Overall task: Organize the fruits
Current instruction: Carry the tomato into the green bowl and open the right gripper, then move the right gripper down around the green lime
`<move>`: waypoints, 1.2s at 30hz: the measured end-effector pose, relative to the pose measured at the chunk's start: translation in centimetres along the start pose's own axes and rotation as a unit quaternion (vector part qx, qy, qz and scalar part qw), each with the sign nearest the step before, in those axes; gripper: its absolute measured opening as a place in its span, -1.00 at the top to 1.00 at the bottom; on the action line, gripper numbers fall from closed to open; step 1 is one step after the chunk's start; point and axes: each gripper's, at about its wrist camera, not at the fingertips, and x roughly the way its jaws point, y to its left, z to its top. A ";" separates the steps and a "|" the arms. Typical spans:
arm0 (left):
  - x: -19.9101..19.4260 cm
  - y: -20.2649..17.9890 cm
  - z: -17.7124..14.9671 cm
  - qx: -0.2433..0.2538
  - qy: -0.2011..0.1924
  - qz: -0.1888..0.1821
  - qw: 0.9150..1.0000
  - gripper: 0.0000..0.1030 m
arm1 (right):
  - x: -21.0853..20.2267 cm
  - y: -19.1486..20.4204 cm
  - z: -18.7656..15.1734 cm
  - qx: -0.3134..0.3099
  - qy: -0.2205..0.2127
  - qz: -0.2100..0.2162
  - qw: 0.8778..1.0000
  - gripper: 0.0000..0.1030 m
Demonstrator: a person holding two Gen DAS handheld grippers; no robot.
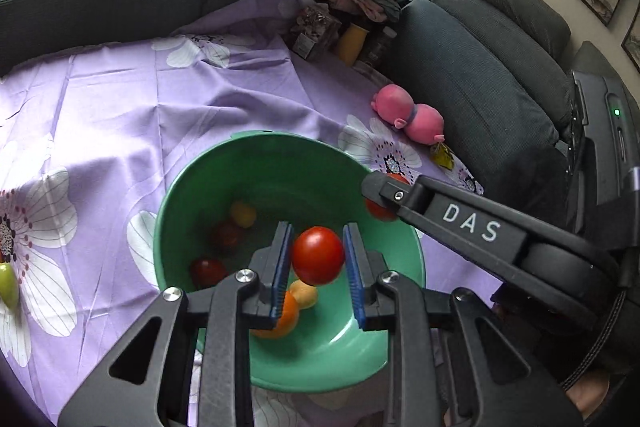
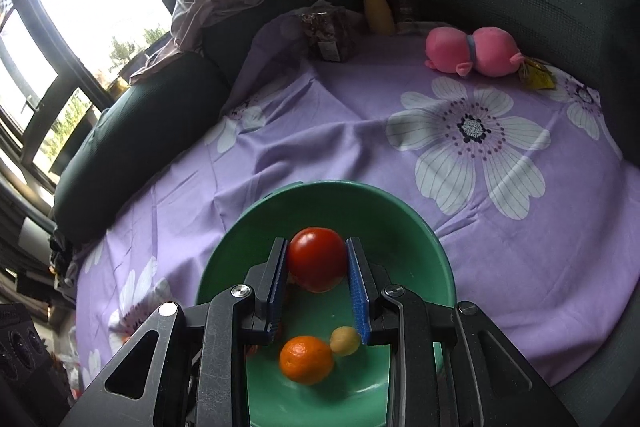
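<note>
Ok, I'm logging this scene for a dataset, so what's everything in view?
bowl: one, green, on cloth
cloth: one, purple floral, under everything
round fruits: two, dark red, in bowl
orange: one, orange, in bowl
small fruits: two, yellow, in bowl
green fruit: one, green, left of bowl
plush toy: one, pink, cloth's far side
bottle: one, yellow, beside sofa
sofa: one, dark grey, around cloth
left tomato: one, red, in left tool
right tomato: one, red, in right tool
left tool: one, black, shut, over bowl
right tool: one, black, shut, over bowl
</note>
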 end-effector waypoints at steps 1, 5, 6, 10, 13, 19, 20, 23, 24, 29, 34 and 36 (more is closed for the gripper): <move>0.3 0.0 0.0 -0.001 0.005 -0.004 1.000 0.50 | 0.1 -0.3 0.1 0.003 0.003 -0.006 1.000 0.43; 1.6 -0.2 -0.2 -0.001 0.024 -0.002 1.000 0.50 | 0.9 -1.3 0.2 0.012 0.018 -0.022 1.000 0.43; 1.9 -0.4 -0.4 -0.003 0.029 -0.006 1.000 0.50 | 1.0 -1.5 0.2 0.014 0.021 -0.024 0.999 0.43; 2.3 -0.2 -0.6 -0.011 0.041 -0.023 0.999 0.50 | 1.3 -1.6 0.2 0.012 0.031 -0.024 0.999 0.43; 2.2 -0.4 -0.7 -0.011 0.042 -0.028 0.999 0.50 | 1.1 -1.5 0.2 0.010 0.027 -0.034 0.999 0.43; 1.0 -0.2 -0.8 -0.007 0.029 -0.031 0.999 0.25 | 0.5 -1.4 0.2 0.003 0.018 -0.049 0.999 0.43; 0.7 -0.1 -0.8 -0.008 0.027 -0.030 0.999 0.08 | 0.5 -1.3 0.2 0.001 0.017 -0.051 0.999 0.43; -0.6 0.3 -0.6 -0.009 0.018 -0.026 0.999 -0.02 | 0.1 -0.9 0.2 -0.006 0.010 -0.055 0.998 0.43; -1.2 0.6 -0.6 -0.012 0.013 -0.023 1.000 -0.02 | 0.0 -0.6 0.2 -0.009 0.007 -0.052 0.999 0.43; -5.5 4.1 -0.6 -0.052 -0.031 0.018 0.998 -0.03 | -0.4 1.5 -0.1 -0.038 0.001 -0.013 0.999 0.44; -10.8 9.6 -1.9 -0.104 -0.083 0.133 0.982 -0.03 | -0.3 5.6 -1.1 -0.088 -0.001 0.038 0.995 0.44; -13.3 12.4 -3.1 -0.134 -0.113 0.157 0.972 -0.03 | -0.7 8.0 -1.6 -0.116 -0.022 0.070 0.991 0.44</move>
